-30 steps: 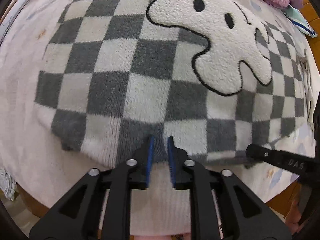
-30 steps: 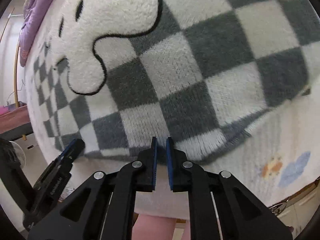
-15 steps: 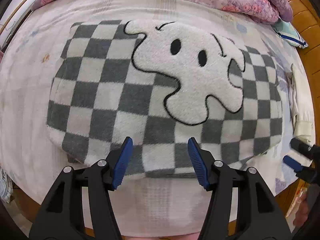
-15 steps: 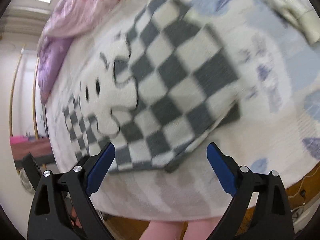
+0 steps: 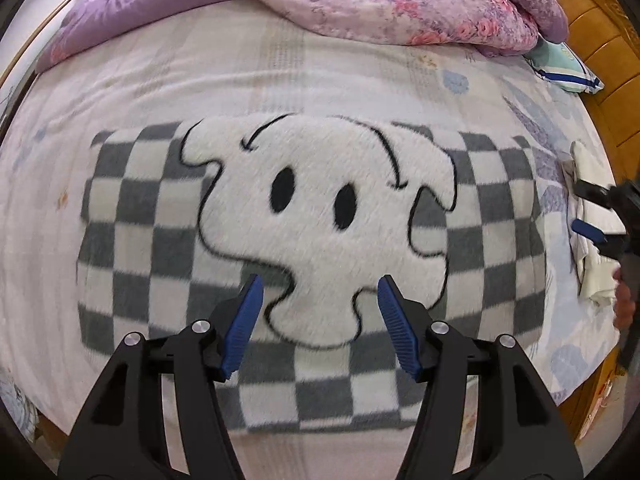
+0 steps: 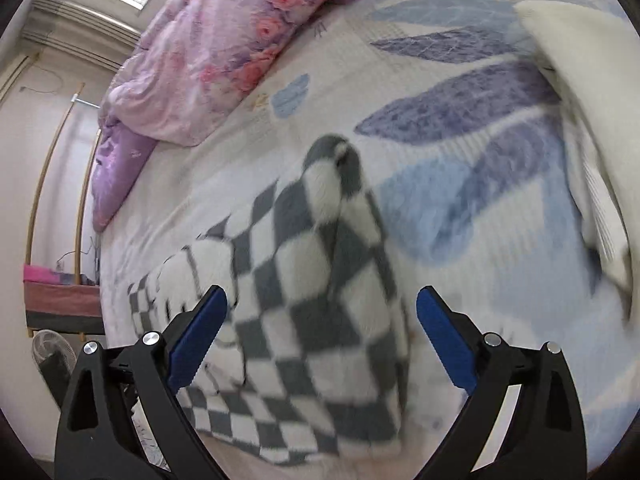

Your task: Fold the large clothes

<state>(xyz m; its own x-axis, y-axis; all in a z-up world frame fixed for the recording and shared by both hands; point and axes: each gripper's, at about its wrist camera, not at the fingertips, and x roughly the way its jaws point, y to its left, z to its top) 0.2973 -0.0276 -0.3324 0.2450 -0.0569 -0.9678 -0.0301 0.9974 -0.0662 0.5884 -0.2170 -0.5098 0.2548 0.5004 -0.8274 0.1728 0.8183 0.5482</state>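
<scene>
A folded grey-and-white checked fleece top [image 5: 140, 240] with a fluffy white dog patch [image 5: 320, 208] lies flat on the bed sheet [image 5: 240, 72]. My left gripper [image 5: 319, 280] hangs above its near half, open, with nothing between the blue pads. My right gripper [image 6: 322, 292] is off the top's right end [image 6: 320, 300]; its jaws are opening wide and hold nothing. It also shows at the right edge of the left wrist view, right gripper [image 5: 578, 206], over a white garment, with a hand behind it.
A pink and purple floral quilt [image 5: 400, 0] is heaped along the far side of the bed. A folded white garment [image 6: 580, 80] lies right of the top. A teal pillow [image 5: 560, 64] and wooden boards [image 5: 600, 40] are at the far right. A fan [image 6: 48, 352] stands on the floor.
Both grippers were shut on the top's near hem; they have let go, opened and lifted away. The right one swung off toward the top's right end.
</scene>
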